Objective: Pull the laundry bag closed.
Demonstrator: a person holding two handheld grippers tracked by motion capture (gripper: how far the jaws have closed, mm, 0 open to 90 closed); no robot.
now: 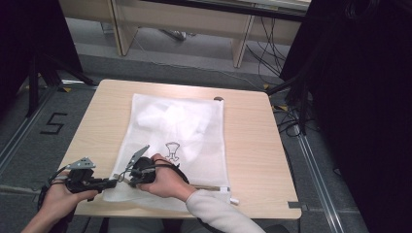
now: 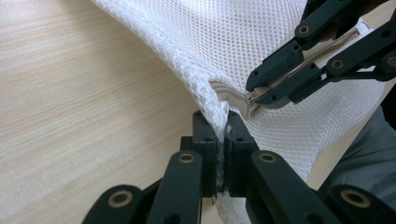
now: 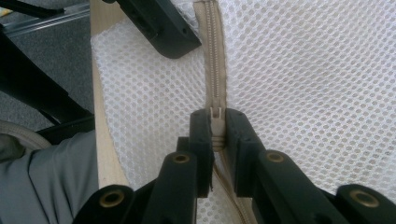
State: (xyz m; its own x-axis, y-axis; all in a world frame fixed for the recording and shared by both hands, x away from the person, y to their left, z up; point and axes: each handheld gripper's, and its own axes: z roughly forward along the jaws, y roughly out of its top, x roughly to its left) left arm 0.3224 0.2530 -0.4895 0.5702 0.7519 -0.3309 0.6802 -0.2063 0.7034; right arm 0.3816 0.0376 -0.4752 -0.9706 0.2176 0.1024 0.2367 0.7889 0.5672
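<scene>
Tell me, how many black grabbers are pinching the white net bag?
2. The left gripper pinches the net bag at its near left corner. The right gripper pinches the zipper pull right beside it, along the bag's near edge.

The mesh bag is white with a fine honeycomb pattern of small holes, and bears a small dark outline drawing near its middle; its zipper is beige, running along the near edge. The table is pale wood with a fine straight grain, and the floor to the left is grey with a black "5" marked on it. Both grippers, the left gripper and the right gripper, are black with brass-coloured rivets, and the sleeve at the near right is off-white.
</scene>
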